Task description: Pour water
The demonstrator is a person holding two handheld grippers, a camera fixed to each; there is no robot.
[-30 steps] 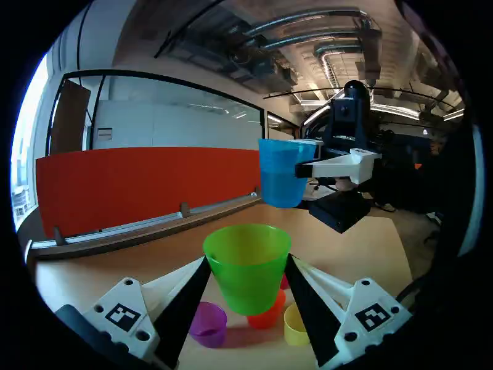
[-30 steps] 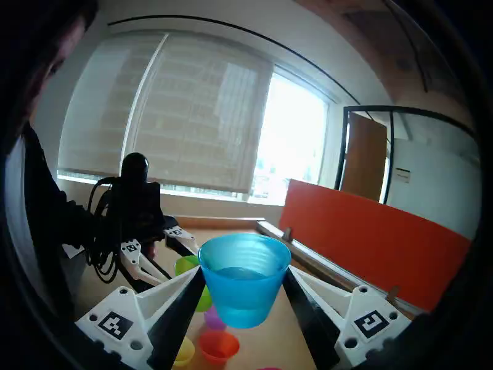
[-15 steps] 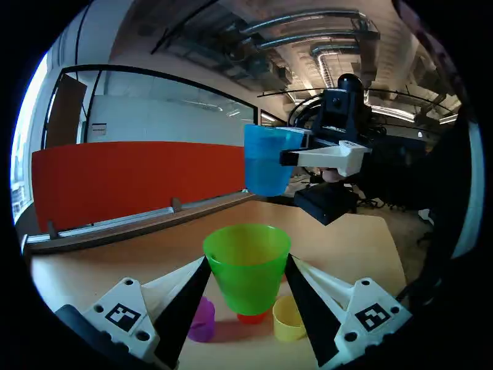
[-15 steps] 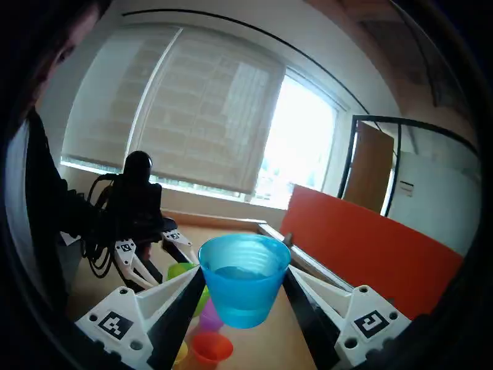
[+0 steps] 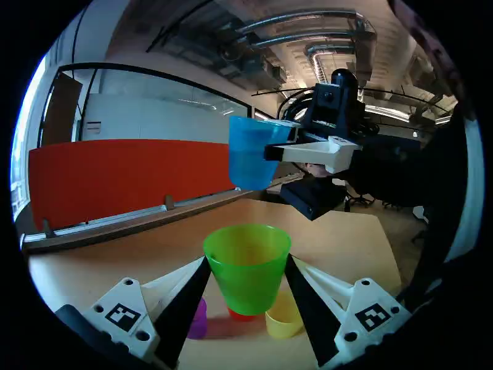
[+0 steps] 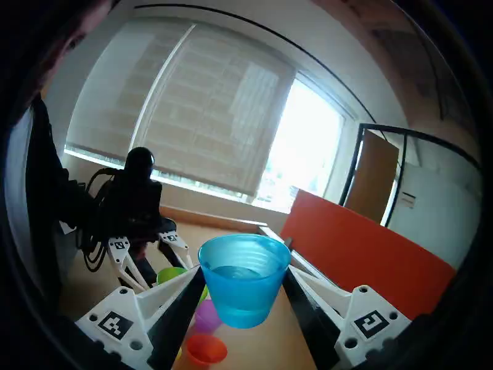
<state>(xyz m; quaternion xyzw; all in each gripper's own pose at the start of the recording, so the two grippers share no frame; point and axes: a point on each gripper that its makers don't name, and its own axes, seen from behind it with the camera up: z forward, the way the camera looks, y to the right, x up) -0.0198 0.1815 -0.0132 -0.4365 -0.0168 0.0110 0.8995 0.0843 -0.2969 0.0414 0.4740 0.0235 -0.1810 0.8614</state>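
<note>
You have no legible text, number or brand in either view. The notice point(image 5: 93, 127) at ten o'clock, left gripper view, is too small to read; the square markers point(image 5: 122, 316) bear patterns only.

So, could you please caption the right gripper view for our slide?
Right gripper holds a blue cup of water upright above the table.
</note>
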